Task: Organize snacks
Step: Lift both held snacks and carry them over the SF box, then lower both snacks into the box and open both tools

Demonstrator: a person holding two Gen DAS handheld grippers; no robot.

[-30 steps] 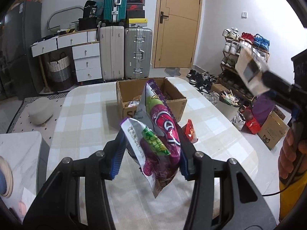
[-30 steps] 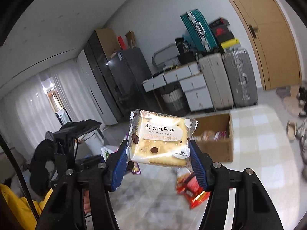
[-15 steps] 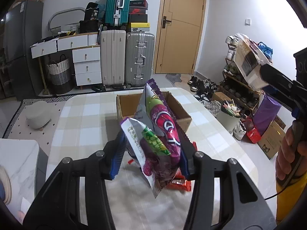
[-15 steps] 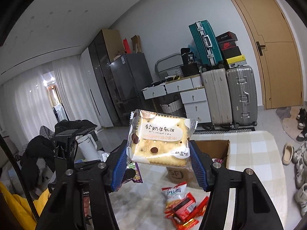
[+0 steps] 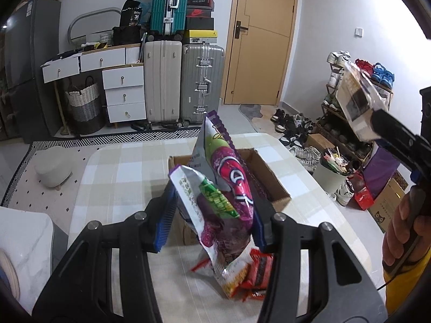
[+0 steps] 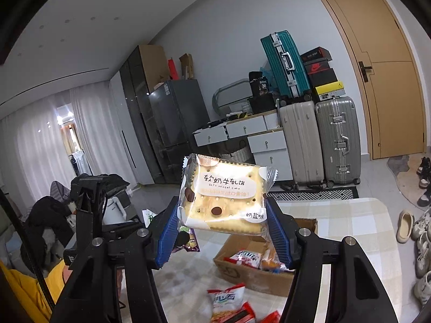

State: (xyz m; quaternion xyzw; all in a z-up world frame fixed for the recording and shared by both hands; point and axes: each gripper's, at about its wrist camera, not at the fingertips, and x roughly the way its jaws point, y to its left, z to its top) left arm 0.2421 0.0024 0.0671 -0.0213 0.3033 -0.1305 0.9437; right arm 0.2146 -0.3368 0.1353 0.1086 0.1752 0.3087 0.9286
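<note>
Two snack packets are in hand, both held in the air above the table.

Item one: purple snack bag [image 5: 229, 204], crinkled foil with a green label, clamped between the blue pads of the left gripper [image 5: 212, 215]; it hangs upright, its lower end dangling over the loose packets below, just this side of the box.

Item two: nougat cracker pack [image 6: 225, 196], clear wrapper, flat face toward the camera, pinched by its side edges in the right gripper [image 6: 223, 228], jaws closed on it. A hand [image 5: 404, 231] grips that tool's handle at the right edge of the left view.

Receptacle: cardboard box [image 6: 258, 271], open-topped, on the checked table [image 5: 121, 172]. Several packets already lie inside it.

Outstanding stock: red wrapped bars [image 5: 258, 269] under the purple bag, and a white-and-red chip bag [image 6: 226, 301] in front of the box; how many red bars there are cannot be counted.

Status, by judgement: partly done. Some snacks boxed, two in transit and not yet over the opening, a small pile left on the table.
</note>
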